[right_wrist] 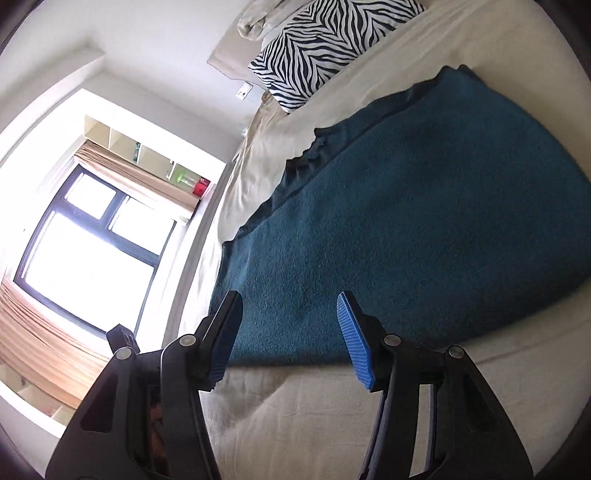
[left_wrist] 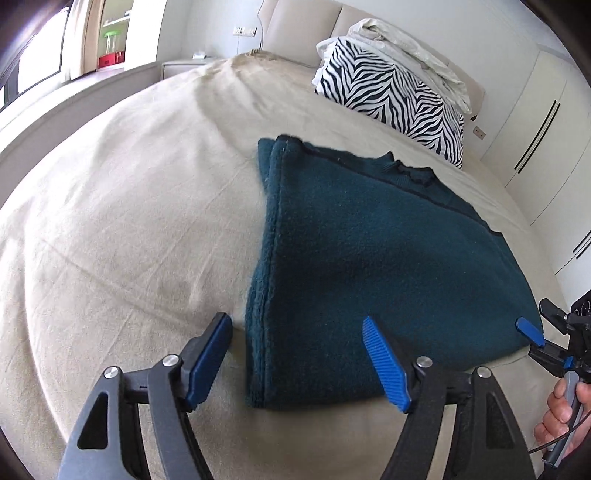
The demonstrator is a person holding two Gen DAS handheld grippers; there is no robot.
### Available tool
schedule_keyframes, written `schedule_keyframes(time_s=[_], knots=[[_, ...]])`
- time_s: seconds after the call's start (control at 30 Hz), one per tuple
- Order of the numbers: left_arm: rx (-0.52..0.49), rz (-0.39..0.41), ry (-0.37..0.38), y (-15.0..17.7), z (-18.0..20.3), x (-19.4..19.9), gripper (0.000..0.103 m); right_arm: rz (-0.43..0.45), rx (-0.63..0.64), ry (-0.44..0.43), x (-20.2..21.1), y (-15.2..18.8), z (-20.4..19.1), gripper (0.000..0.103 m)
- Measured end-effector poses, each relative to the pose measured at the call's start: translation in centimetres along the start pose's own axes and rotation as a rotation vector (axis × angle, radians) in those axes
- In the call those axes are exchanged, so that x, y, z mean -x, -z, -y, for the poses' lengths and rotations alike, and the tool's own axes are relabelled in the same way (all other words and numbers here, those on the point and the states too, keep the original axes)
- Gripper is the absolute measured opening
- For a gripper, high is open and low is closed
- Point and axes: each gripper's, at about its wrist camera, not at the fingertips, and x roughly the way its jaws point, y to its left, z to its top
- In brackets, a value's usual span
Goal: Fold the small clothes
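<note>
A dark teal fleece garment [left_wrist: 369, 240] lies folded flat on the beige bed sheet [left_wrist: 129, 221], its collar toward the pillows. My left gripper [left_wrist: 295, 325] hovers over the garment's near left corner. Its jaws stand wide apart, with the folded left edge between the blue pads [left_wrist: 384, 362] and neither pad touching it. In the right wrist view my right gripper [right_wrist: 290, 299] is open above the near edge of the garment [right_wrist: 406, 203], holding nothing. The right gripper [left_wrist: 532, 334] also shows at the right rim of the left wrist view, held by a hand [left_wrist: 561, 410] beside the garment's near right corner.
A zebra-print pillow [left_wrist: 391, 99] with folded cream bedding [left_wrist: 406, 44] on top sits at the padded headboard [left_wrist: 295, 26]. White wardrobe doors [left_wrist: 535, 129] stand to the right of the bed. A bright window [right_wrist: 92, 251] and shelves [right_wrist: 147, 151] are on the far side.
</note>
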Motion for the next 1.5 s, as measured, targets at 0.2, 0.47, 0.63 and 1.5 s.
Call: schedule_keyframes(time_s=[0.2, 0.47, 0.63, 1.5], knots=[[0.047, 0.034, 0.059, 0.6, -1.1, 1.4, 0.075, 0.024, -0.164, -0.013, 0.5, 1.1, 6.1, 0.051], [0.195, -0.027, 0.214, -2.9, -3.3, -0.4, 0.076, 0.095, -0.161, -0.036, 4.0, 0.5, 5.4, 0.054], [0.361, -0.091, 0.375, -5.1, -5.2, -2.5, 0.080, 0.064, -0.167, -0.121, 2.2, -0.6, 3.2, 0.054], [0.421, -0.206, 0.496, -5.5, -1.9, -4.9, 0.014, -0.137, -0.053, -0.106, -14.5, -5.3, -1.4, 0.053]])
